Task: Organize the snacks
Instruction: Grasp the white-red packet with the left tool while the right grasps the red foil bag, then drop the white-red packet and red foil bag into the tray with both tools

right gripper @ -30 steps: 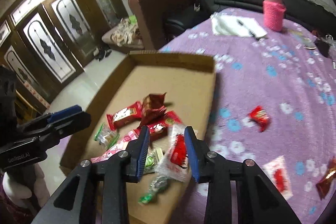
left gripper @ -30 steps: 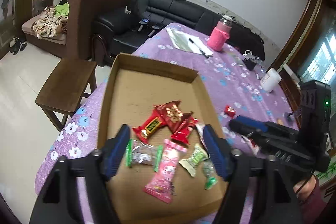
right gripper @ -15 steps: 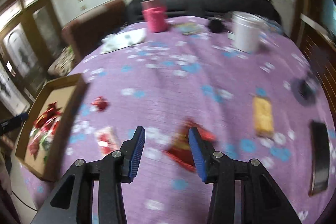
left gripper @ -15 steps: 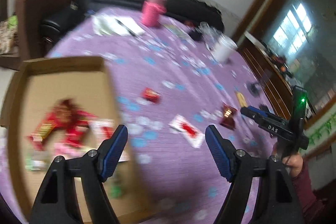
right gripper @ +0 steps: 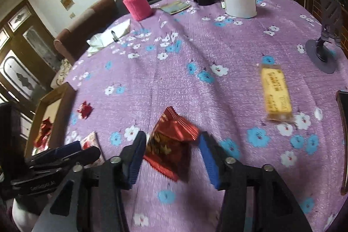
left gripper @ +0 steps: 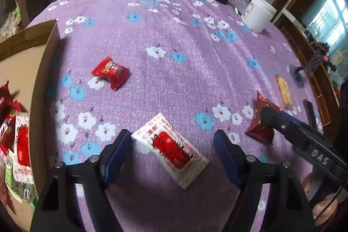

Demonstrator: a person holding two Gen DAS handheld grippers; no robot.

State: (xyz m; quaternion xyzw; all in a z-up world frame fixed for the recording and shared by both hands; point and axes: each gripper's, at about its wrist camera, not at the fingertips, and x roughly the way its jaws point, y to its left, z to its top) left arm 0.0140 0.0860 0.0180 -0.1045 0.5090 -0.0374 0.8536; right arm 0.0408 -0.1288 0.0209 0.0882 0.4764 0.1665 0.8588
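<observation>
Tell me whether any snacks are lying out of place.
Four lie loose on the purple tablecloth outside the cardboard box: a small red candy, a white-and-red packet, a dark red pouch and a yellow bar.

Black gripper frames, silver screws, blue-padded fingers (left gripper: pixel 117 158)

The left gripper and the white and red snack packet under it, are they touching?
Cannot tell. In the left wrist view the opening left gripper straddles the white and red packet; one corner meets a finger's edge, maybe only overlap.
</observation>
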